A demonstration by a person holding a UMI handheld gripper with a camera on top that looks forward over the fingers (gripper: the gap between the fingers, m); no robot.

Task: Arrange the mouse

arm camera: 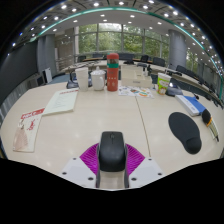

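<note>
Hand-held gripper (112,168) at lower centre of frame, closed on black mouse (112,150) (both pads pressing its sides) above the bench (90,125). Black mouse pad (185,131) lies right of centre.

black mouse (112,152), purple pads (92,157), beige table (80,125)

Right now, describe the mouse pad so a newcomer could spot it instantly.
Start at the pale table. The gripper holds a dark mouse between its fingers; look ahead and to its right. The mouse pad lies there: a flat black oval, unlike the upright cups and bottles farther back.
</note>
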